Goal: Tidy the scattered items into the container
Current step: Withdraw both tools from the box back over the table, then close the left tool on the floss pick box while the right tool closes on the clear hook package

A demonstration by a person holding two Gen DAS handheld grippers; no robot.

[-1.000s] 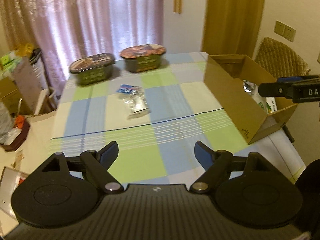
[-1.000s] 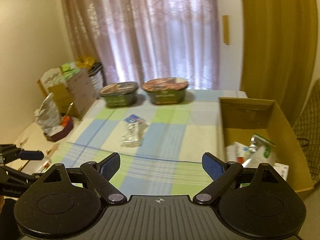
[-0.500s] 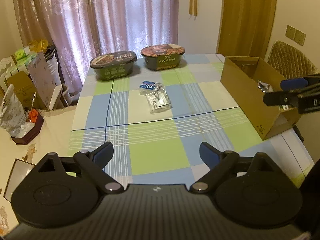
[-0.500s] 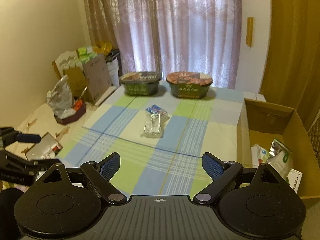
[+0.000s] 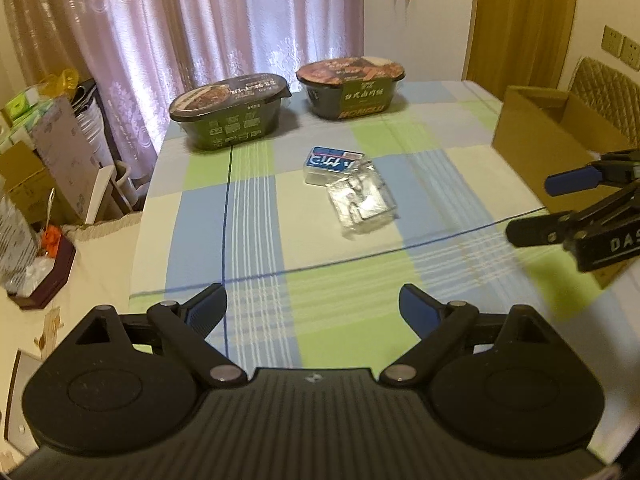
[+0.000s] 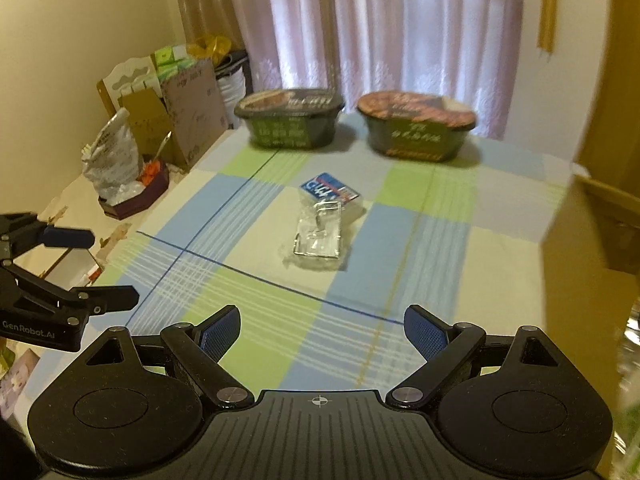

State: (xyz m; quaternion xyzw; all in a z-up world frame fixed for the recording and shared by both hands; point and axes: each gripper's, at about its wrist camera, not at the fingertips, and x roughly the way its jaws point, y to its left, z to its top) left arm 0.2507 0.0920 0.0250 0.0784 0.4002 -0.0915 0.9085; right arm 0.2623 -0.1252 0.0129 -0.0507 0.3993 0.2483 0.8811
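Both my tools are empty and their jaws stand wide apart: the left gripper (image 5: pixel 312 304) and the right gripper (image 6: pixel 320 324) hover over the near part of the table (image 5: pixel 256 216).

The things left to tidy lie in the middle of the table. There is a clear plastic packet (image 5: pixel 362 200) and, touching its far end, a small blue-and-white box (image 5: pixel 330 164). I judge the packet to be light, soft and crinkly, and its film probably slippery. I would pinch it across its narrow width, near the middle, where something stiffer seems to lie inside. The small box looks light and stiff; I would take it by its two long sides.

At the far edge stand two instant-noodle bowls, the dark bowl (image 5: pixel 230 114) to the left and the brown-lidded bowl (image 5: pixel 352 88) to the right. They look light but wide, maybe too wide for one gripper.

The cardboard box (image 5: pixel 536 132) is at the right. Nothing stands between it and the packet; only its near wall must be cleared. I must also keep my two grippers apart.
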